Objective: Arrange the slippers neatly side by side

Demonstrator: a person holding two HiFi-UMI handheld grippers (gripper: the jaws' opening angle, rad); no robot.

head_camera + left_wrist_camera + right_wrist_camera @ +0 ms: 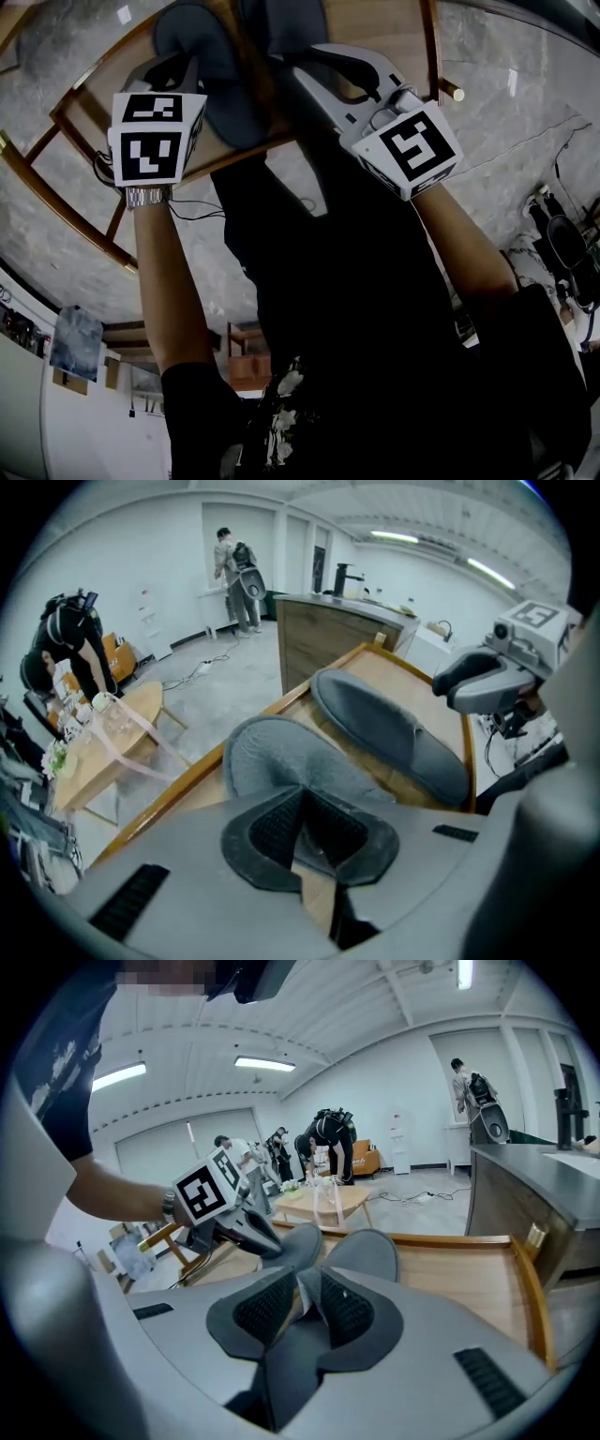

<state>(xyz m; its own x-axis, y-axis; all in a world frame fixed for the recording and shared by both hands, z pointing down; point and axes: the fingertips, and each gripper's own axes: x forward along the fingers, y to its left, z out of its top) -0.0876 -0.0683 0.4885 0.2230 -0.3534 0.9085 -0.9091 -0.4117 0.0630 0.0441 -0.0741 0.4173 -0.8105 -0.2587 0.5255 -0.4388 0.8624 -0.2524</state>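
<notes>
We have both slippers lying on the wooden table (459, 1279), toes pointing away from us and heels toward its near edge. Our left gripper (302, 808) has its fingers closed almost together on the thin heel edge of the left slipper (272, 752). We judge that a pinch there lets us drag and swing the whole slipper across the wood instead of lifting it. Our right gripper (308, 1300) reaches the heel of the right slipper (367, 1252). Its fingers stand partway apart with the heel edge between them, and the pads look slack on it rather than pinching. We read that as this slipper lying roughly where we want it, serving as the reference for its mate. The toes sit just beside each other, but the heels seem to splay a little. The held left heel probably has to come in toward the right one to make the pair parallel.
</notes>
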